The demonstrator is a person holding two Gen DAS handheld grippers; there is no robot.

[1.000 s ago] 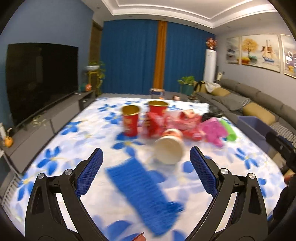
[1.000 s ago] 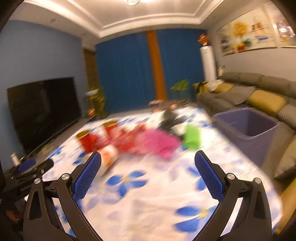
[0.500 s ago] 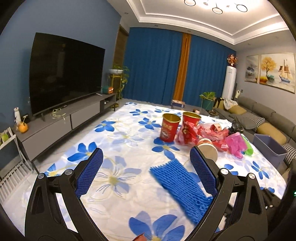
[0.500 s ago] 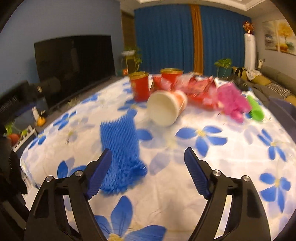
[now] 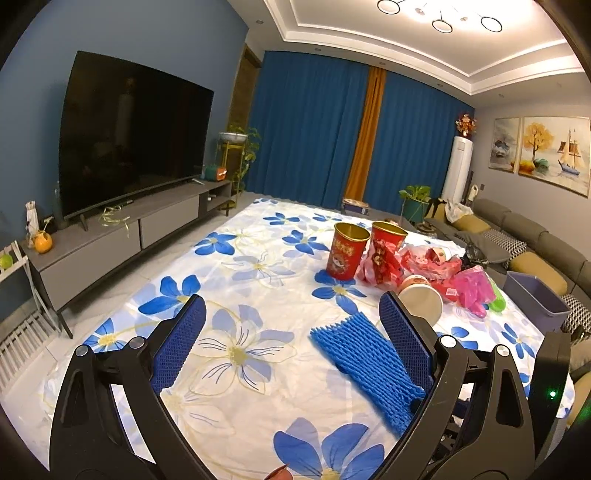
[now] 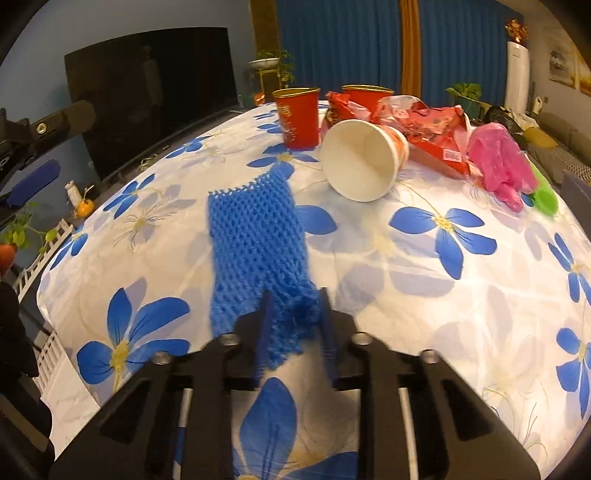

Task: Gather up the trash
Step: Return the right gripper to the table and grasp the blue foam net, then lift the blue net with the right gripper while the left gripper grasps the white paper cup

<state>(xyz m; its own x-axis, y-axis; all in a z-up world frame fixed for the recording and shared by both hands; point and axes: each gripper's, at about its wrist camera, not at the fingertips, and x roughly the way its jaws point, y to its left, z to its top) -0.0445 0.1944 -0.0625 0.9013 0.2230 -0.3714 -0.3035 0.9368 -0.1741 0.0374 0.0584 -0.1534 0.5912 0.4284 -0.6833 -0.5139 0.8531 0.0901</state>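
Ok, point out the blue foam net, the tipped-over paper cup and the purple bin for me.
blue foam net (image 6: pixel 255 236), right wrist view, middle of the mesh.
paper cup (image 6: pixel 360 162), right wrist view, inside its open mouth.
purple bin (image 5: pixel 532 301), left wrist view, front wall.

a blue wall (image 5: pixel 147 44) fills the upper left, with a dark television (image 5: pixel 129 136) above a grey media console (image 5: pixel 122 229). deep blue curtains (image 5: pixel 310 136) with an orange strip (image 5: pixel 365 136) hang at centre. ring lights (image 5: pixel 441 26) glow in the white ceiling at the top. paintings (image 5: pixel 554 151) and a grey sofa (image 5: pixel 532 236) sit on the right.
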